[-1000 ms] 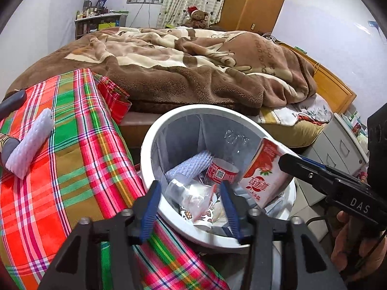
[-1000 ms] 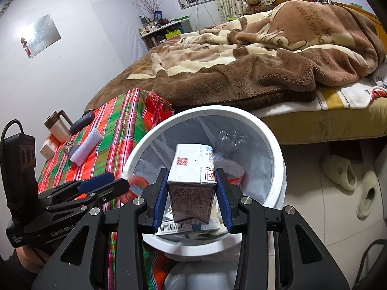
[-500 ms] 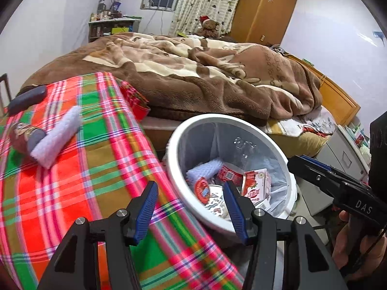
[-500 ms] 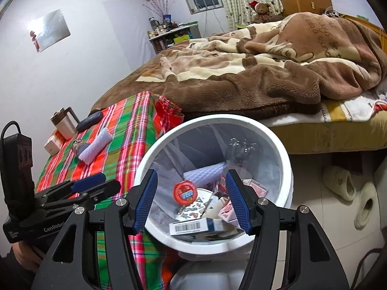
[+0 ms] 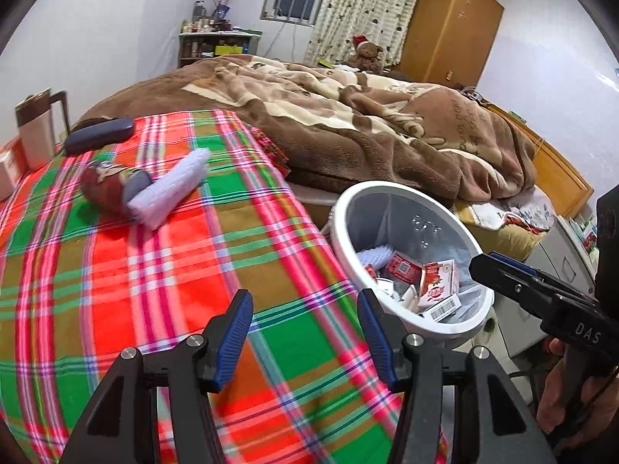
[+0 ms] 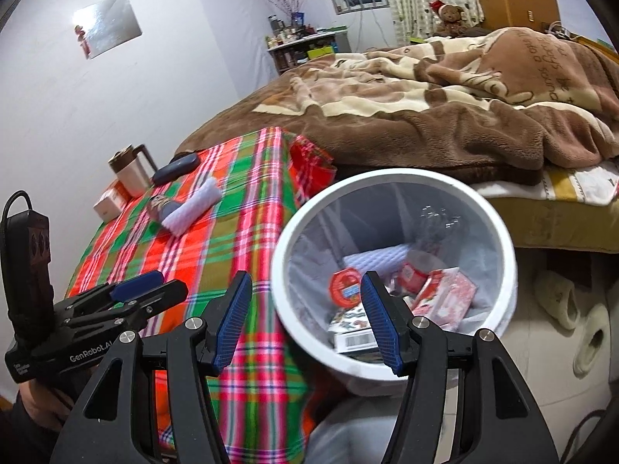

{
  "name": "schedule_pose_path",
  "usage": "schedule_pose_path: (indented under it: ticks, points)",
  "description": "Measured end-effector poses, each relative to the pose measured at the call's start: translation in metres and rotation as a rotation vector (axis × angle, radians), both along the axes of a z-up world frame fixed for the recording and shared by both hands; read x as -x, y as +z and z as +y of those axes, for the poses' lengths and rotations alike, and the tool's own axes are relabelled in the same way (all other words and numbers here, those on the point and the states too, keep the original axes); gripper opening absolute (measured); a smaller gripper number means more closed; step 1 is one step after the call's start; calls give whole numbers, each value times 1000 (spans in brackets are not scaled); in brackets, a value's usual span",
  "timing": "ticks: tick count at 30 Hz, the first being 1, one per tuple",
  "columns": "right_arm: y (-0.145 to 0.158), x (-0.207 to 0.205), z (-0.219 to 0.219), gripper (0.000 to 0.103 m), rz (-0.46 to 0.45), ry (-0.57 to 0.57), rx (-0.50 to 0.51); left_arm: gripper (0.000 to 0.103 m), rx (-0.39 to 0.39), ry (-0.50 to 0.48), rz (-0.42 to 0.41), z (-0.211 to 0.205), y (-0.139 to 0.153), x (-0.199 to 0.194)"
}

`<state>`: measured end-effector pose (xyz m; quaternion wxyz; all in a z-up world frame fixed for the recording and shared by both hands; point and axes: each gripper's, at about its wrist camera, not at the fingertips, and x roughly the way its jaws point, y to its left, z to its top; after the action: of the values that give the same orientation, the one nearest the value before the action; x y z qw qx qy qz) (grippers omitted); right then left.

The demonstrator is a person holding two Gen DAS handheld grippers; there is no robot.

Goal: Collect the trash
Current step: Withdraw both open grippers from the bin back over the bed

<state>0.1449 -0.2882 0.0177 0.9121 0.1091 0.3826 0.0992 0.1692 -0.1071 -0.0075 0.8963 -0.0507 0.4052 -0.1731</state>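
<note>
My left gripper (image 5: 305, 317) is open and empty above the plaid tablecloth (image 5: 162, 278), left of the white trash bin (image 5: 348, 208). My right gripper (image 6: 305, 294) is open and empty too, over the bin's (image 6: 387, 178) left rim. In the bin lie a red and white carton (image 6: 445, 294), a red round lid (image 6: 344, 286) and other packets. On the cloth further back a white foam sleeve (image 5: 170, 189) rests against a dark wrapped item (image 5: 104, 185). The left wrist view also shows the right gripper (image 5: 487, 265) beside the bin, and the right wrist view the left gripper (image 6: 166, 286).
A dark case (image 5: 98, 135), a lidded jug (image 5: 38, 127) and a small box (image 6: 108, 201) stand at the table's far end. A bed with a brown blanket (image 5: 387, 123) lies behind the bin. Slippers (image 6: 557, 297) lie on the floor to the right.
My right gripper opened and the carton it held dropped into the bin. Both grippers then moved left; my left one went from over the bin to over the tablecloth.
</note>
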Motion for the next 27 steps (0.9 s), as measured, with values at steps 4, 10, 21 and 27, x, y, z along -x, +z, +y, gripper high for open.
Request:
schedule_pose_path:
  ticks: [4, 10, 21, 27]
  points:
    - [2, 2, 11, 60, -4, 29, -6, 56, -3, 38, -9, 16, 2, 6]
    - [1, 0, 27, 60, 1, 68, -8, 56, -20, 95, -18, 37, 2, 13]
    - [3, -12, 60, 60, 22, 129, -8, 56, -46, 142, -28, 65, 6, 11]
    - [5, -25, 79, 60, 29, 165, -3, 56, -40, 168, -34, 83, 9, 4]
